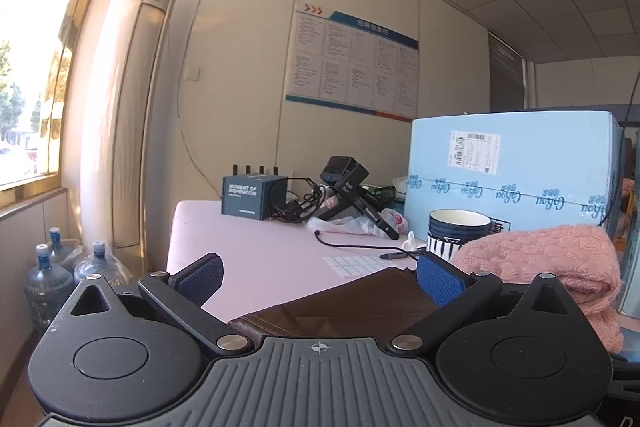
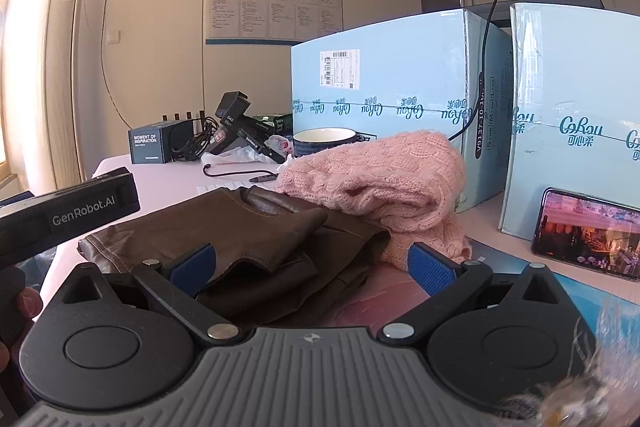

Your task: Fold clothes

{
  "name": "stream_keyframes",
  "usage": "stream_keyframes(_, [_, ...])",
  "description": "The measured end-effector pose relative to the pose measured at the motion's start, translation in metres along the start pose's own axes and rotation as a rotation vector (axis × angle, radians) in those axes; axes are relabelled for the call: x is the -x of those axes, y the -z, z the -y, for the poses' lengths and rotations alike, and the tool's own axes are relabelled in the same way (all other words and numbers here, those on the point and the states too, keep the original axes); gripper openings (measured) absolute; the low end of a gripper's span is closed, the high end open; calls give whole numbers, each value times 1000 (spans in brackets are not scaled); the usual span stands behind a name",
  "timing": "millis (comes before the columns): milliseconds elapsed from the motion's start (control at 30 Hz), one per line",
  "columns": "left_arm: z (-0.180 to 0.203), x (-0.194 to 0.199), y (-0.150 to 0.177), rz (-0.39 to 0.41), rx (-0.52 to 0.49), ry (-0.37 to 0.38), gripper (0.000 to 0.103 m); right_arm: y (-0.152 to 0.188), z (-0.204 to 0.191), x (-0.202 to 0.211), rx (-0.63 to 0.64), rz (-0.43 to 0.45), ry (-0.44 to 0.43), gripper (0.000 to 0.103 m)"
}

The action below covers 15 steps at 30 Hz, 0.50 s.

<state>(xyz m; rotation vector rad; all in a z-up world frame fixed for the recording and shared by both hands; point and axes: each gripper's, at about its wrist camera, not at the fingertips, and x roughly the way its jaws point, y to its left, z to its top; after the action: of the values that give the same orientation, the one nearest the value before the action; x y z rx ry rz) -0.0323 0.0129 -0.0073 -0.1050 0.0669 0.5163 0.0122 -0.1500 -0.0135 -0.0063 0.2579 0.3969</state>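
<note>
A brown leather-like garment [image 2: 256, 239] lies folded on the pink table [image 2: 168, 183], with a pink knitted sweater [image 2: 380, 179] bunched just behind and right of it. My right gripper [image 2: 312, 267] is open, its blue pads on either side of the garment's near edge, holding nothing. My left gripper [image 1: 320, 277] is open above the garment's left edge [image 1: 340, 303], empty; the sweater [image 1: 560, 267] is to its right. The left gripper's body [image 2: 68, 215] shows at the left of the right wrist view.
Light blue cardboard boxes [image 2: 392, 91] stand at the back right. A dark striped mug [image 1: 458, 231], a pen and cable [image 1: 396, 254], a black gadget box [image 1: 250, 197] and a handheld device [image 1: 352, 195] clutter the far table. A lit phone [image 2: 588, 235] leans on a box.
</note>
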Motion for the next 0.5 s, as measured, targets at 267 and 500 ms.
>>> stream_keyframes(267, [6,4,0,30,-28,19,103,-1,4,9,-45,68,21,103])
stream_keyframes(500, [10,8,0,55,-51,35,103,-1,9,5,-77,52,56,103])
